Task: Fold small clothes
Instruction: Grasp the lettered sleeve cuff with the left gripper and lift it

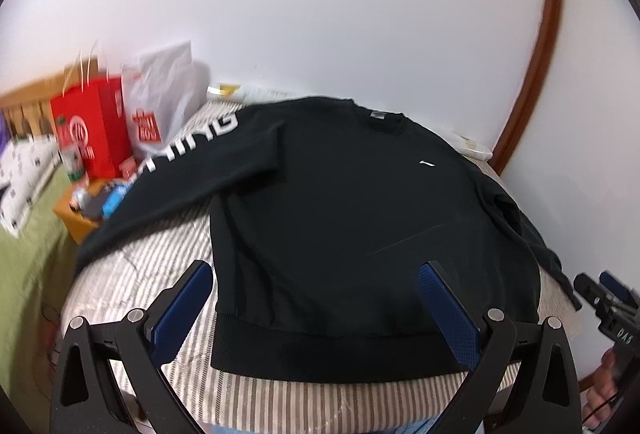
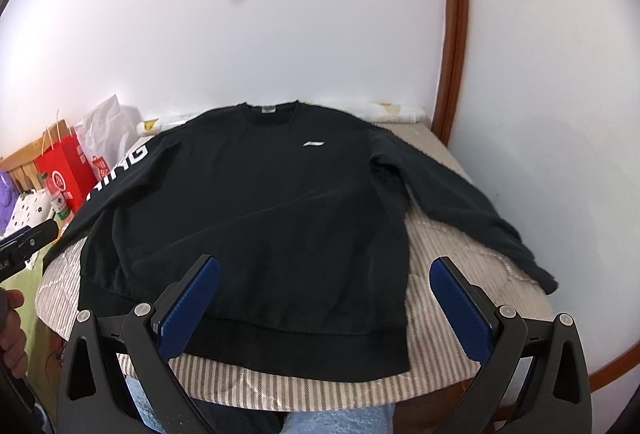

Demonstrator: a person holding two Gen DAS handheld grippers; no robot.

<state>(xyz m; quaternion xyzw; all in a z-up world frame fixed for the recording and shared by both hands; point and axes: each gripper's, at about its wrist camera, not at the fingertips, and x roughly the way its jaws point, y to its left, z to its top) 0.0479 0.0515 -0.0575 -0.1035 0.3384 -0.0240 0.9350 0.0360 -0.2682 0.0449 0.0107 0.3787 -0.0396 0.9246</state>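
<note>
black sweatshirt (image 2: 256, 218) lay flat on striped bed (image 2: 448, 258) | left gripper (image 1: 316, 274) spread wide above its hem | right gripper (image 2: 324, 270) spread wide above its hem

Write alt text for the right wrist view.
A black sweatshirt lies flat, front up, sleeves spread, on a striped bed cover. The open right gripper hovers over its hem; red and white bags stand at left.

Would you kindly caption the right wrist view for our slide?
Open right gripper hovers over a black sweatshirt spread flat on a striped bed.
</note>
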